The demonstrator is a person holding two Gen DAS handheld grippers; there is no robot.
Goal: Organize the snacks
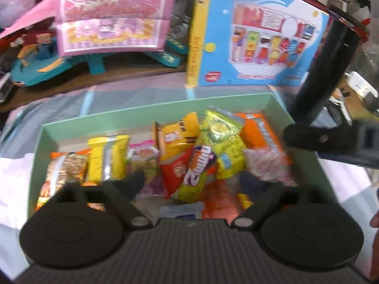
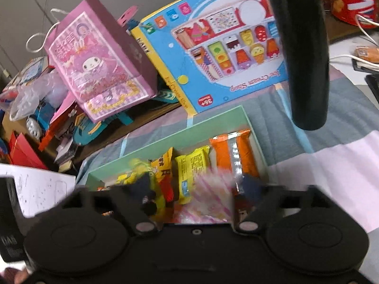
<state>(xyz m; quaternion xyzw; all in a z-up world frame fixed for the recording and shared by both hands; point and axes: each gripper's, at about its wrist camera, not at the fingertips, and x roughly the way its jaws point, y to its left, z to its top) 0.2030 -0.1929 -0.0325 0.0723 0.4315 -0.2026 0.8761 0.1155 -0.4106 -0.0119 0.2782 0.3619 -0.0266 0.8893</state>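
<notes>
A pale green box (image 1: 154,111) (image 2: 165,139) lies on a checked sheet, with several snack packets inside. Among them are a noodle packet (image 1: 64,170), a yellow packet (image 1: 109,158), a red packet (image 1: 175,172), a lemon-yellow packet (image 1: 222,137) and an orange packet (image 1: 260,132) (image 2: 233,156). My left gripper (image 1: 193,182) hangs open over the box's near half, gripping nothing. My right gripper (image 2: 197,188) is open over the box's right end. A blurred pink-striped packet (image 2: 210,189) sits between its fingers, and the pads do not press on it.
A blue Ice Cream Shop toy box (image 1: 255,37) (image 2: 225,47) stands just behind the green box, with a pink gift bag (image 1: 111,11) (image 2: 99,64) and toy clutter to its left. A black pole (image 1: 327,66) (image 2: 305,47) reaches down at the right.
</notes>
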